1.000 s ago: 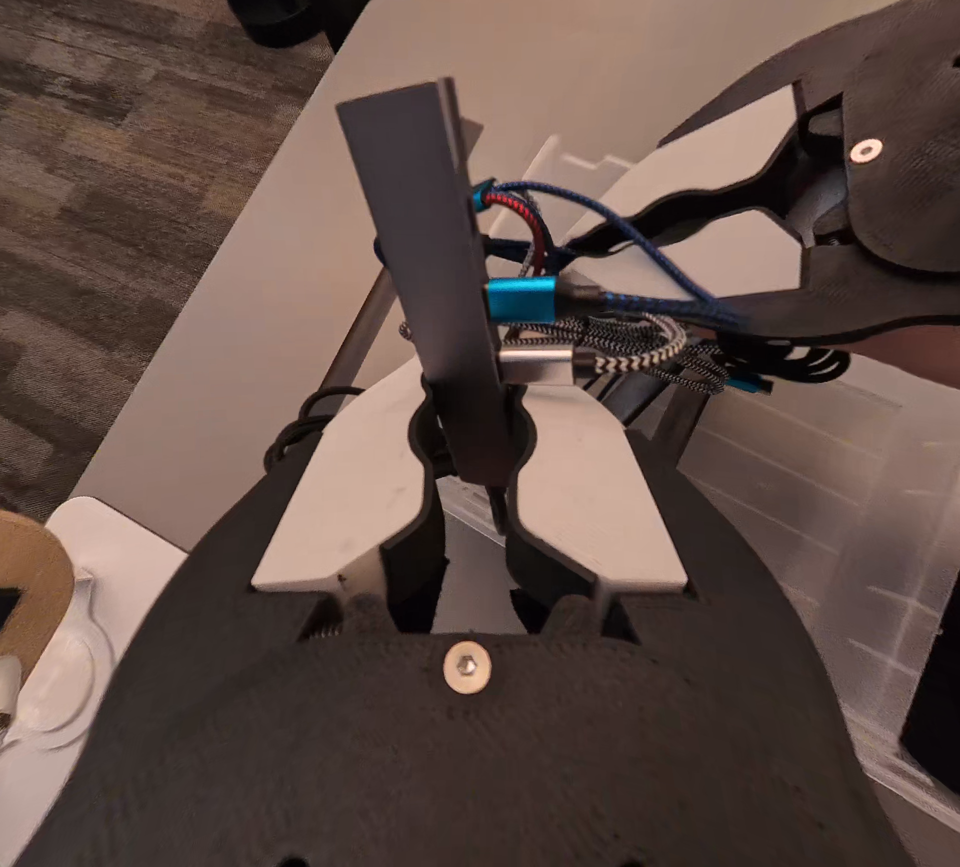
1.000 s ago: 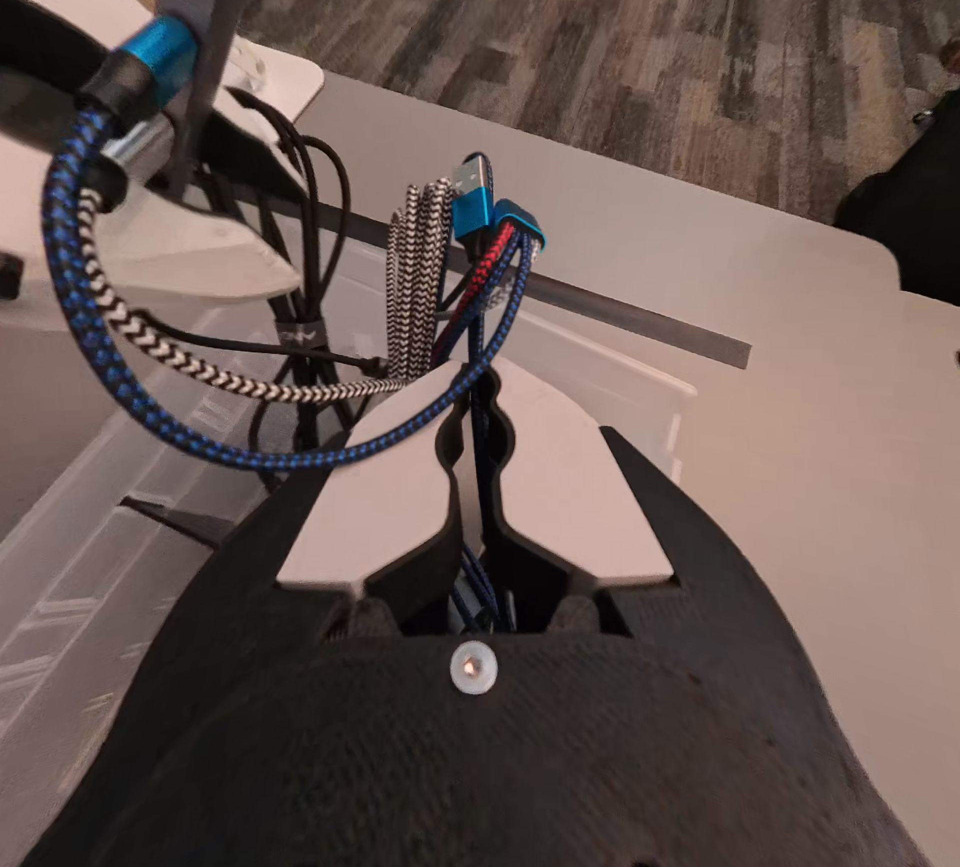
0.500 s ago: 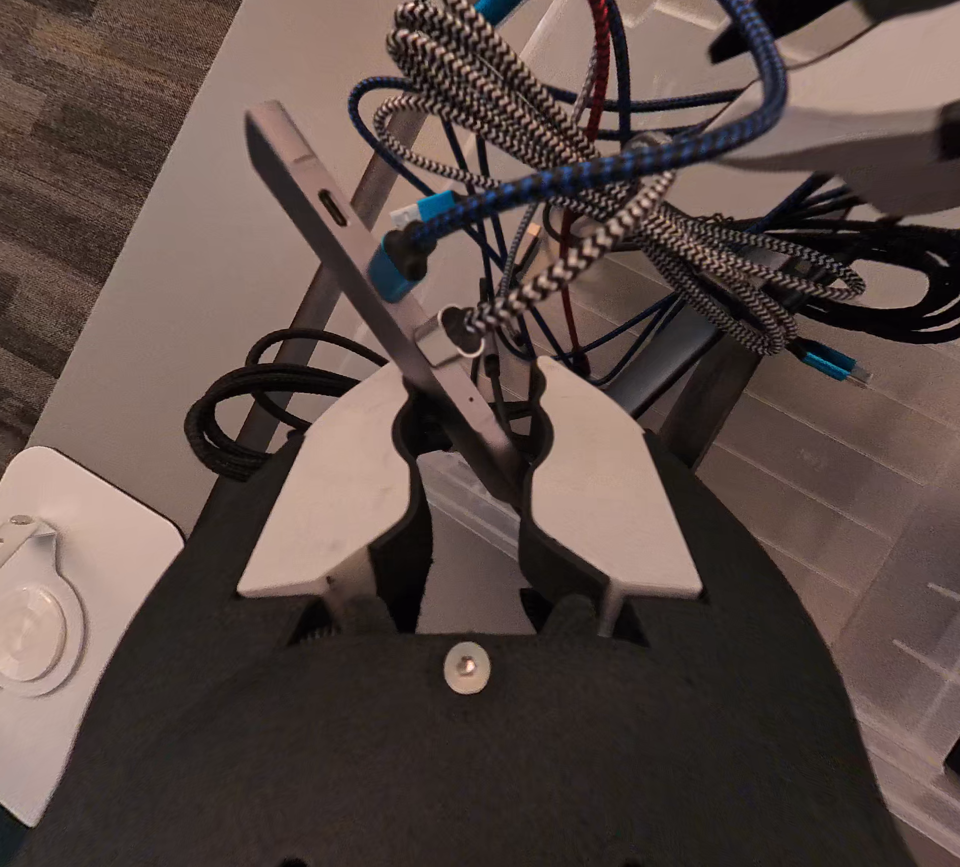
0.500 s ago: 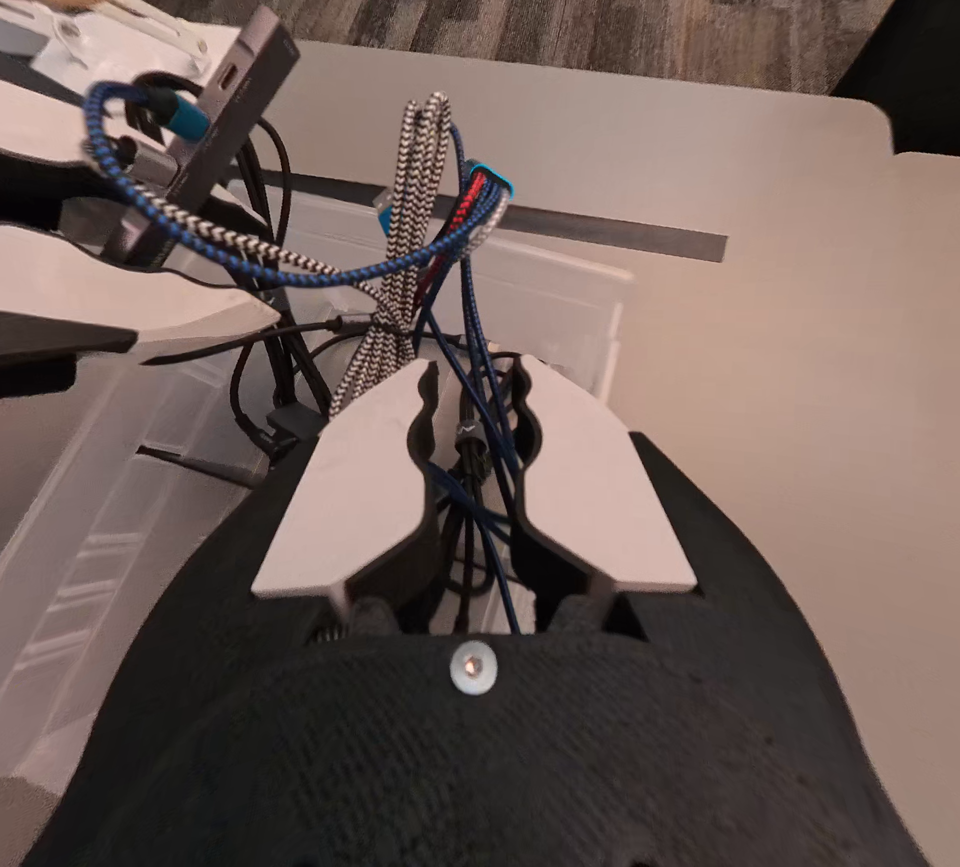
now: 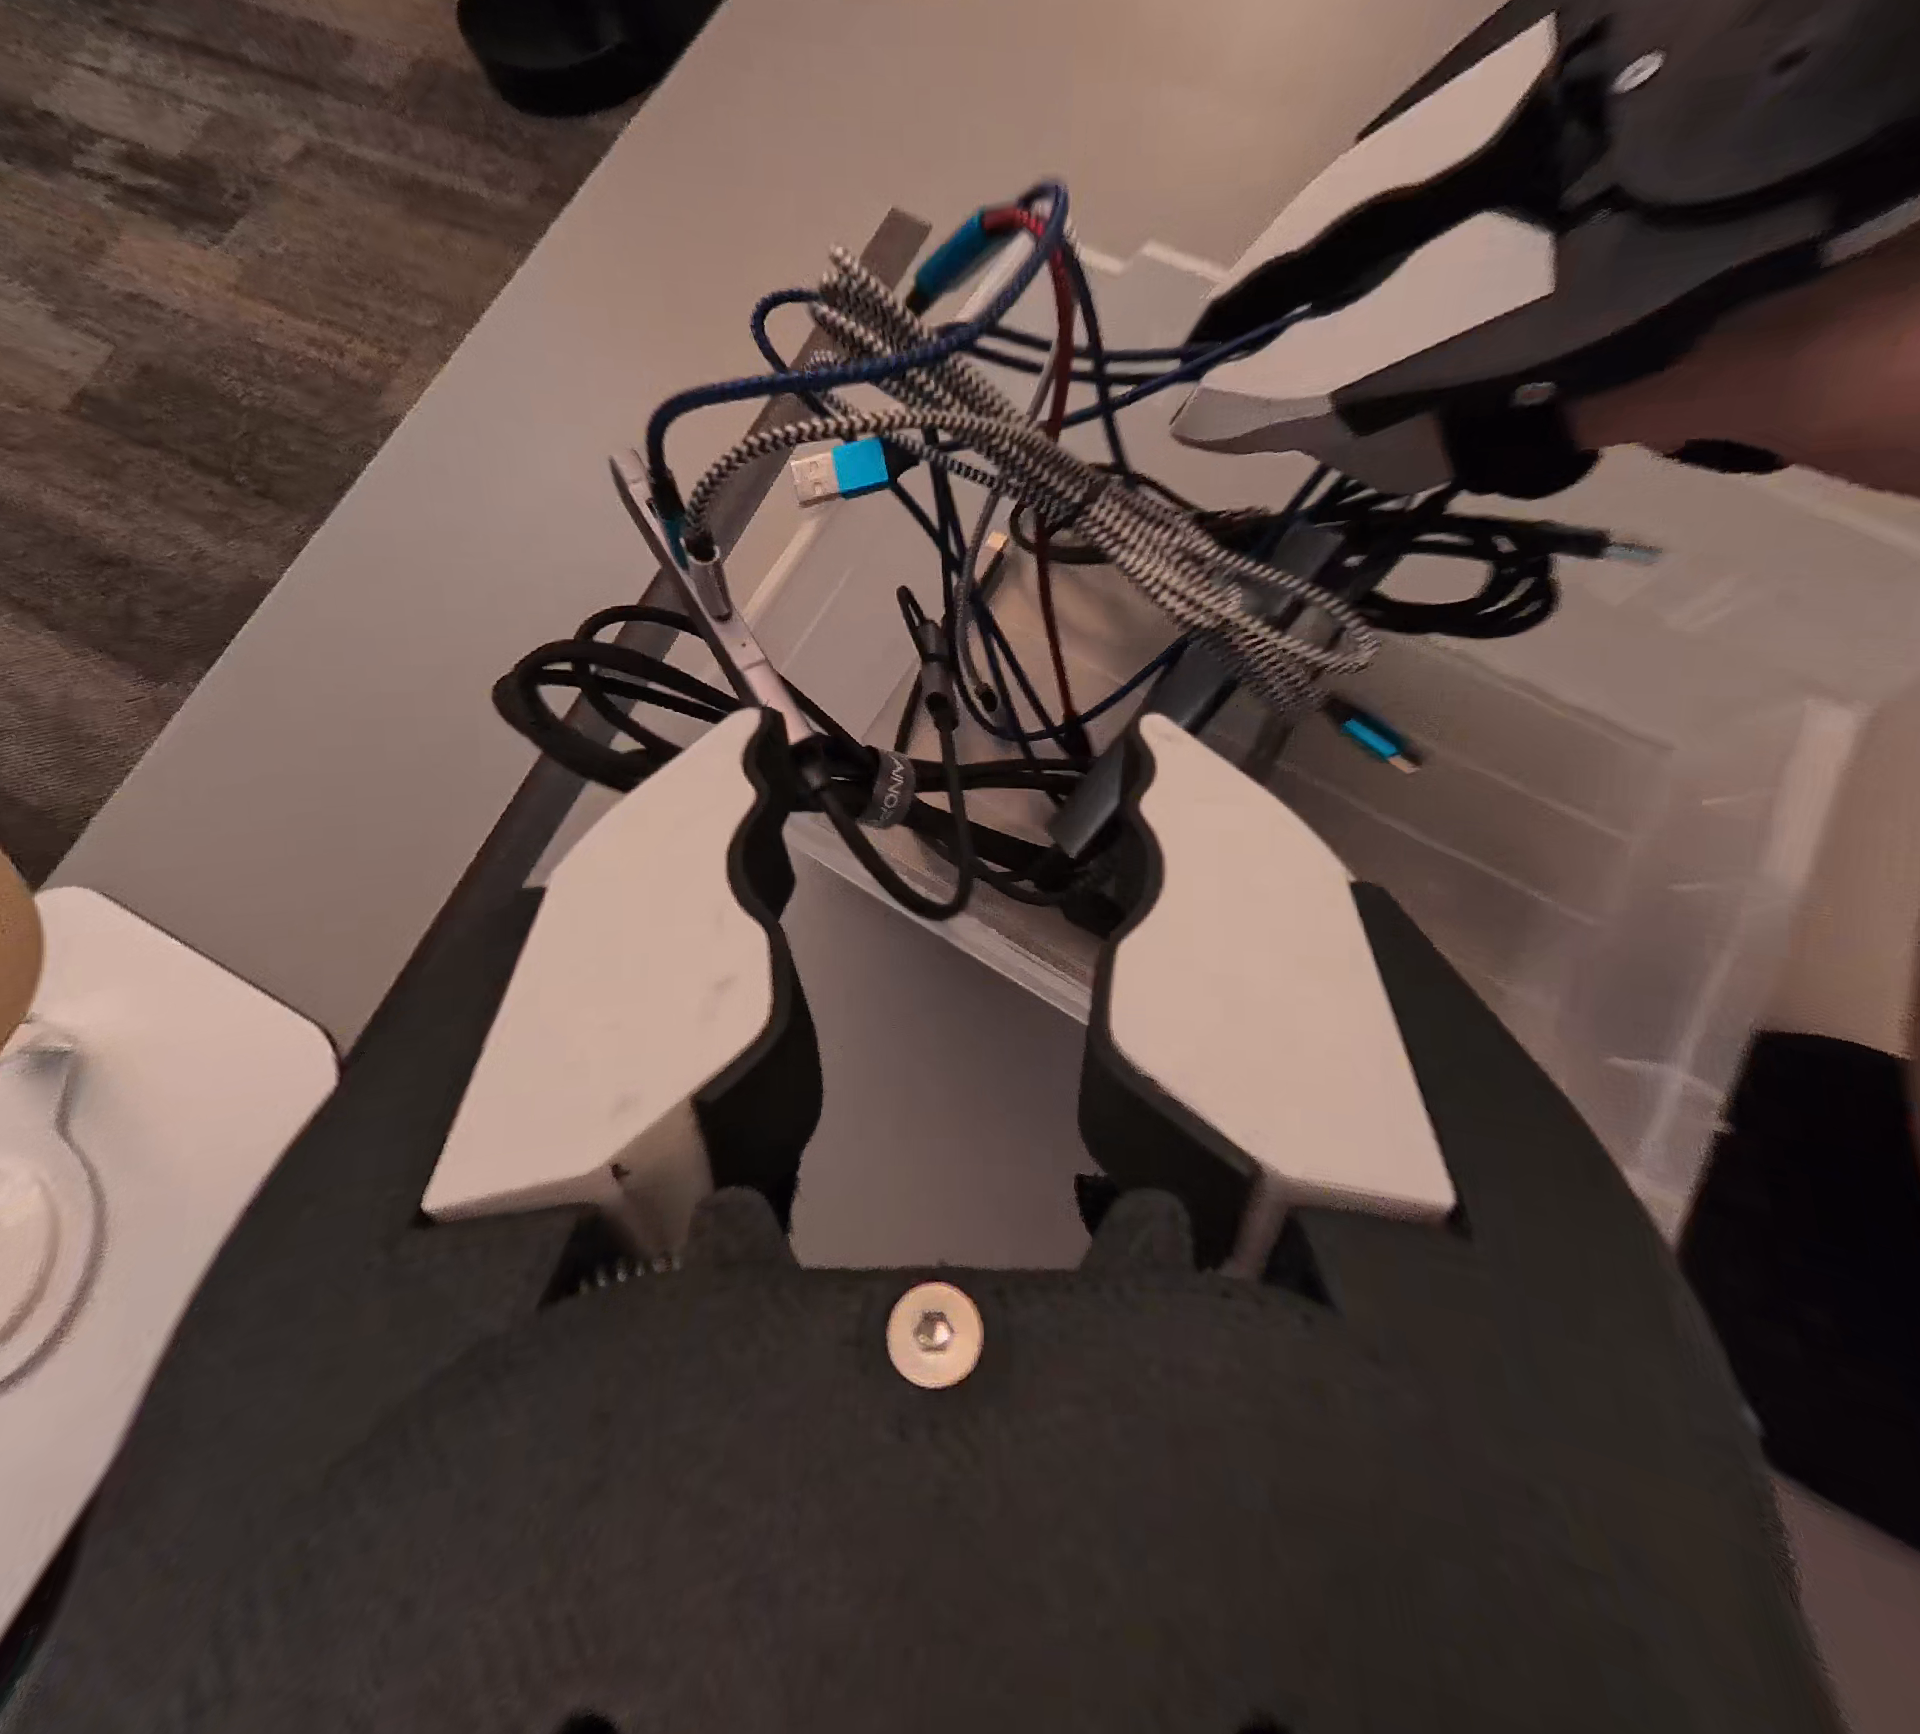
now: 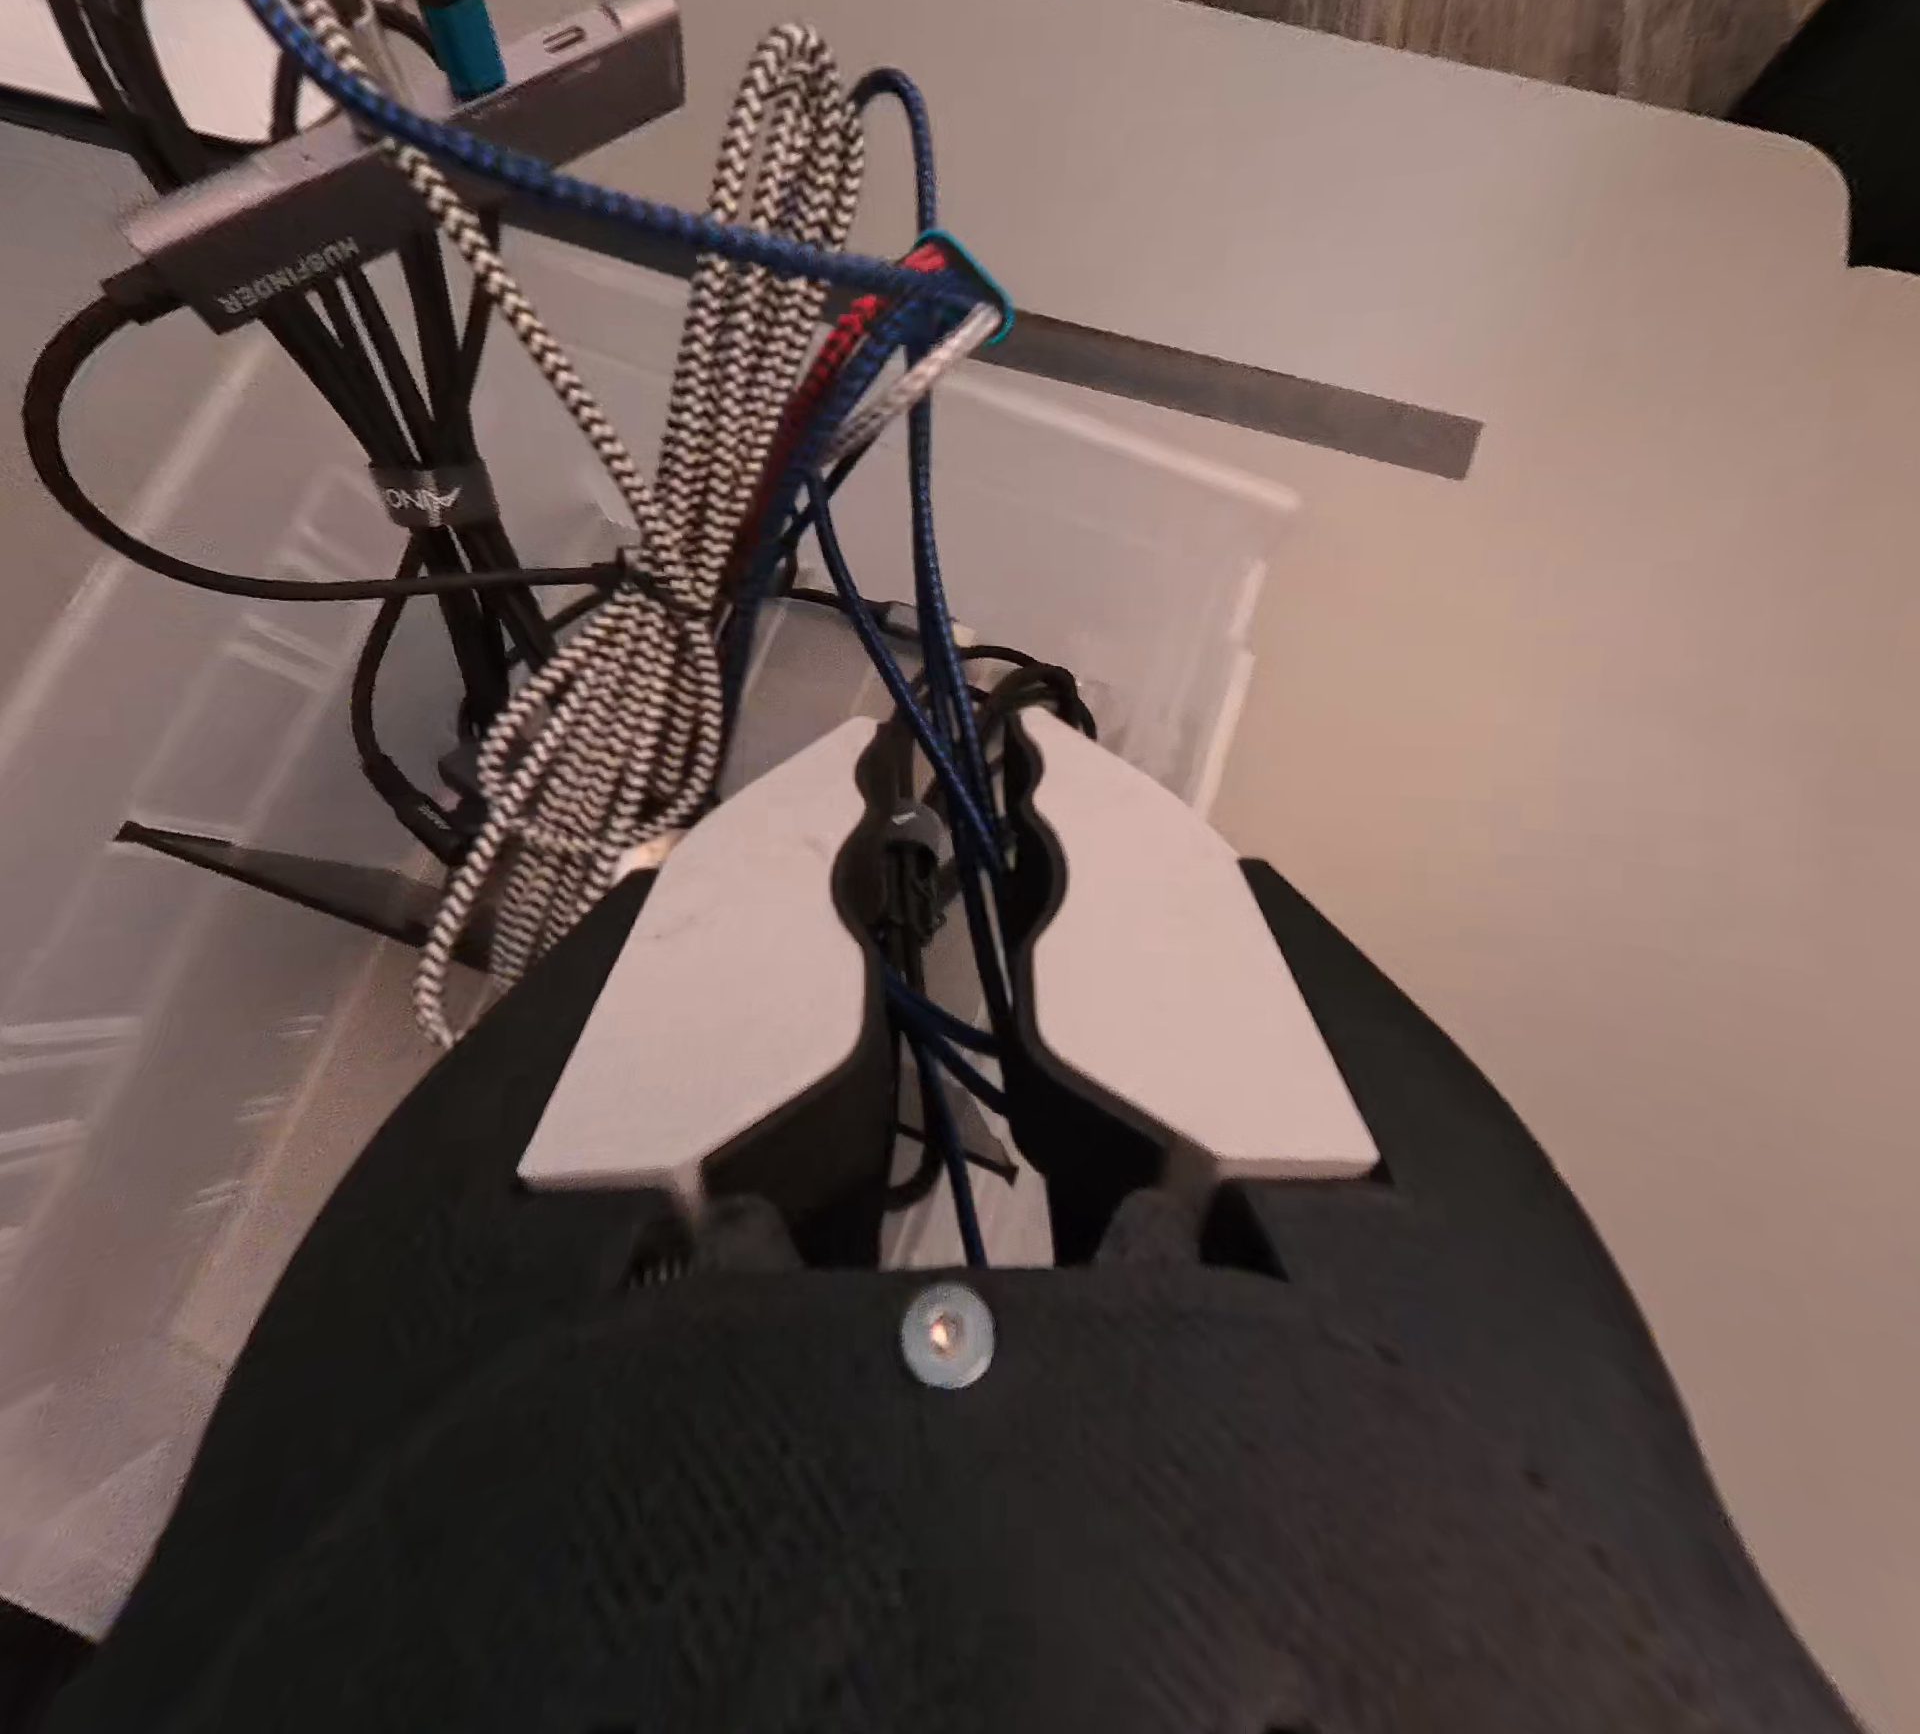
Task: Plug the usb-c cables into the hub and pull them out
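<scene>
The grey hub leans edge-on against the tip of my left gripper, which is wide open and holds nothing. A blue braided cable and a black-and-white braided cable are plugged into the hub. In the right wrist view the hub lies flat with the blue plug in it. My right gripper is partly open. Thin blue cables run loosely through its gap. It also shows in the left wrist view, above the cable tangle.
A clear plastic bin lies under the cables, on a light table. A black coiled cable hangs at the bin's rim. A white pad lies at the left. Carpet floor lies beyond the table edge.
My left gripper has opened wide and let go of the hub, which has tipped over. The cable bundle has dropped toward the bin. My right gripper has opened partly.
</scene>
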The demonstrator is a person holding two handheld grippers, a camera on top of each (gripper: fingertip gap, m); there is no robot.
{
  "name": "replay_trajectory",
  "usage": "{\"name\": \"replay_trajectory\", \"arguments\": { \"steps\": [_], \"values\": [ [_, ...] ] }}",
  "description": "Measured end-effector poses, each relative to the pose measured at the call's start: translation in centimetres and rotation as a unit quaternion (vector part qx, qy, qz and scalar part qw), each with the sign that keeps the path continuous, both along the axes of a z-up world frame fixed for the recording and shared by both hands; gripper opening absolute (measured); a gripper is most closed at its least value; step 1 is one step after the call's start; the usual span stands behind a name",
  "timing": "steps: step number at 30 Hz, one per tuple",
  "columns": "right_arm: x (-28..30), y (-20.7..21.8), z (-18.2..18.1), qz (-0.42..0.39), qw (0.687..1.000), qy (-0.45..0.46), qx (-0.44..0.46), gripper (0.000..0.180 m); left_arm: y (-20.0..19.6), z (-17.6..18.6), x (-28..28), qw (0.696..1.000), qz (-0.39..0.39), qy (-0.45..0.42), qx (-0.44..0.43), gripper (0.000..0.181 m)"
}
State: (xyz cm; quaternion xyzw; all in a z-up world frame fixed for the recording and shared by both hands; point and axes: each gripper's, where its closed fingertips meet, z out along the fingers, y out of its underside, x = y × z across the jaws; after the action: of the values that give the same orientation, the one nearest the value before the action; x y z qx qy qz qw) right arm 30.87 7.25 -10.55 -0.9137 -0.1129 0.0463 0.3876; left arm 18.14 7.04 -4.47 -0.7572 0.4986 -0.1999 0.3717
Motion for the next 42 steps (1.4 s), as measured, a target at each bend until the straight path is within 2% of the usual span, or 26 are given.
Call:
{"name": "replay_trajectory", "arguments": {
  "steps": [4, 7, 9, 11, 13, 15, 19, 24, 27, 29, 31, 34, 36, 38, 42],
  "values": [
    [0.4, -0.8, 3.5, -0.007, 0.997, 0.039, 0.063, 0.022, -1.1, 2.6, -3.3, 0.998, 0.014, -0.056, 0.026, 0.060],
    [0.7, -1.8, 6.8, -0.009, 0.991, 0.029, 0.127, 0.036, 0.1, 4.2, -8.3, 0.985, 0.075, -0.031, 0.150, 0.061],
    [0.7, -2.4, 8.6, -0.006, 0.987, 0.015, 0.161, 0.050, 1.4, 5.7, -13.2, 0.950, 0.143, 0.030, 0.277, 0.062],
    [1.2, -2.8, 10.0, -0.027, 0.983, -0.012, 0.182, 0.063, 2.0, 7.6, -18.1, 0.898, 0.208, 0.096, 0.376, 0.065],
    [1.6, -3.2, 11.2, -0.052, 0.979, -0.043, 0.193, 0.071, 1.6, 9.0, -22.0, 0.865, 0.252, 0.125, 0.416, 0.067],
    [1.6, -3.3, 12.4, -0.073, 0.973, -0.065, 0.210, 0.079, 1.1, 9.7, -25.4, 0.854, 0.285, 0.126, 0.416, 0.070],
    [1.3, -3.1, 13.5, -0.110, 0.966, -0.086, 0.217, 0.081, 0.5, 10.5, -32.6, 0.835, 0.357, 0.128, 0.399, 0.077],
    [2.7, -3.1, 12.6, -0.176, 0.962, -0.111, 0.178, 0.089, -0.3, 10.6, -41.3, 0.811, 0.430, 0.105, 0.382, 0.079],
    [2.7, -3.3, 12.1, -0.190, 0.962, -0.115, 0.161, 0.090, 0.1, 10.2, -44.5, 0.810, 0.452, 0.092, 0.361, 0.081],
    [2.4, -3.8, 10.4, -0.194, 0.970, -0.091, 0.114, 0.090, 0.3, 10.0, -46.4, 0.817, 0.466, 0.089, 0.328, 0.085],
    [1.9, -5.1, 7.4, -0.185, 0.981, -0.044, 0.025, 0.087, 0.1, 9.2, -48.2, 0.843, 0.470, 0.052, 0.255, 0.084],
    [2.3, -7.7, 3.4, -0.180, 0.980, -0.013, -0.083, 0.087, -1.5, 6.4, -52.6, 0.873, 0.480, 0.015, 0.088, 0.084],
    [2.7, -9.8, 1.2, -0.174, 0.975, -0.010, -0.140, 0.087, -3.1, 4.5, -56.3, 0.869, 0.494, 0.011, 0.006, 0.081],
    [2.6, -11.5, -0.3, -0.160, 0.971, 0.004, -0.178, 0.083, -4.4, 3.6, -59.8, 0.859, 0.511, -0.003, -0.028, 0.067],
    [2.2, -13.3, -2.5, -0.138, 0.963, 0.033, -0.228, 0.075, -7.6, 0.5, -63.2, 0.842, 0.523, -0.026, -0.132, 0.066]
  ]
}}
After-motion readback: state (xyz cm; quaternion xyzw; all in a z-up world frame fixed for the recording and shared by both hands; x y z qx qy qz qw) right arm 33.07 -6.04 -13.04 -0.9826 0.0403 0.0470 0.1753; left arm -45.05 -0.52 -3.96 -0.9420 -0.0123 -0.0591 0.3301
